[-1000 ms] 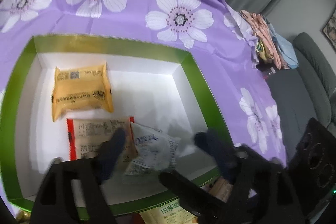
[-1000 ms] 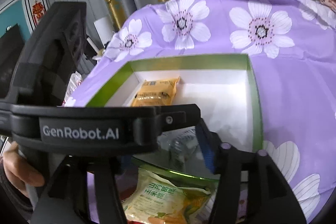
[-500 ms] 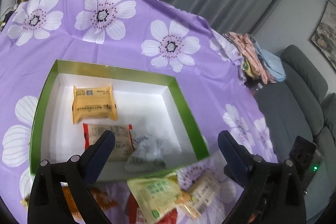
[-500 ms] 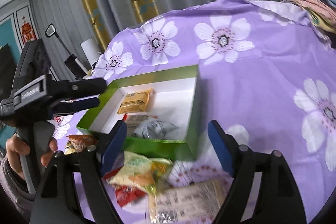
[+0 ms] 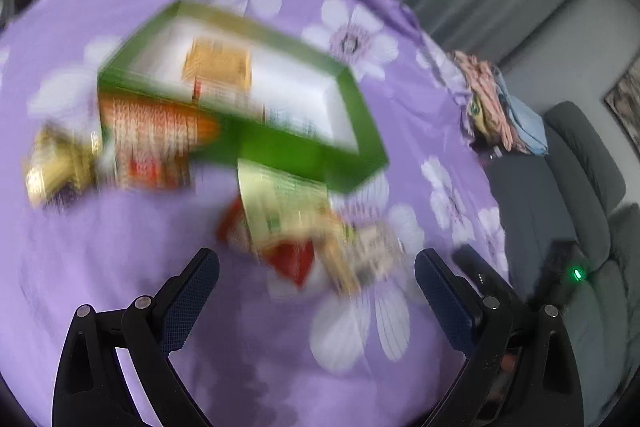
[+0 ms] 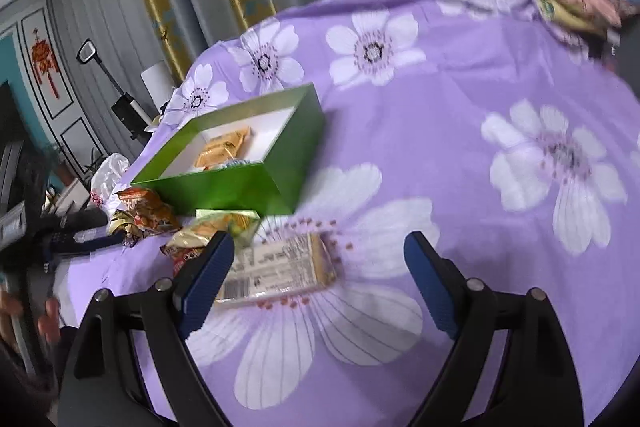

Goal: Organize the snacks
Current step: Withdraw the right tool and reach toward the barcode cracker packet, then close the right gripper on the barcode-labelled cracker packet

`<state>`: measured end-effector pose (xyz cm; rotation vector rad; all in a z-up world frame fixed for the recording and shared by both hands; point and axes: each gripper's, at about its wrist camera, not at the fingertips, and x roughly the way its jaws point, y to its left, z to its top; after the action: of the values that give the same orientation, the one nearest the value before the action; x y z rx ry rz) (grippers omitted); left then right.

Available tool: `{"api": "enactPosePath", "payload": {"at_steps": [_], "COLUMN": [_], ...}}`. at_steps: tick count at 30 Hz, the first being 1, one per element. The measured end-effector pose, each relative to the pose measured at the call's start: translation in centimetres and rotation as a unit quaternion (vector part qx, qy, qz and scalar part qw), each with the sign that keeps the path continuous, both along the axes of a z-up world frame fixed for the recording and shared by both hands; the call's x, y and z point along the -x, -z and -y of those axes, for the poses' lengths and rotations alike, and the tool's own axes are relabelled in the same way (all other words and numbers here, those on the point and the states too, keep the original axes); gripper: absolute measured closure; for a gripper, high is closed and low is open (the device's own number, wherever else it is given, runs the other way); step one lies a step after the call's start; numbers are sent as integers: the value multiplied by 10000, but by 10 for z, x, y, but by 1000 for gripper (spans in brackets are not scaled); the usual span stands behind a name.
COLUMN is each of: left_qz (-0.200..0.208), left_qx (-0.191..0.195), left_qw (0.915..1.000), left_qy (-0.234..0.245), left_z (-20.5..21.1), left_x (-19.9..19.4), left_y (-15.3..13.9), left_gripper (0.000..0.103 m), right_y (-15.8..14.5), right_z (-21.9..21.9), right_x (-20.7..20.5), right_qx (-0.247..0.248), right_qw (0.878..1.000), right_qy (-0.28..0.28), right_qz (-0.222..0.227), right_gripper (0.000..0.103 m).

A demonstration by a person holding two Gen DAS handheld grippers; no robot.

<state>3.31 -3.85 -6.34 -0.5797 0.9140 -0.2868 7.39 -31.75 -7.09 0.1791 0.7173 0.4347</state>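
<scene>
Most of both views is purple flowered tablecloth; on it sits the green box, open-topped so packets can drop in, with a yellow packet and, as far as the blur allows, two others already inside; loose snacks lie bunched against its near wall, within easy reach; the pale barcode packet lies nearest, flat, just ahead of the right gripper, whose fingers stand wide apart and empty, likely lining up on it; the left gripper is also spread and empty above the pile.
</scene>
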Motion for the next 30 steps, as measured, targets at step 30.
{"api": "enactPosePath", "payload": {"at_steps": [30], "left_qz": [-267], "left_qx": [199], "left_qw": [9994], "left_qy": [-103], "left_z": [75], "left_x": [-36], "left_y": [47], "left_gripper": [9], "right_y": [50], "right_z": [-7], "right_x": [-55], "right_qx": [-1182], "right_qw": [9811], "right_qy": [-303], "right_qz": [-1502], "right_gripper": [49]}}
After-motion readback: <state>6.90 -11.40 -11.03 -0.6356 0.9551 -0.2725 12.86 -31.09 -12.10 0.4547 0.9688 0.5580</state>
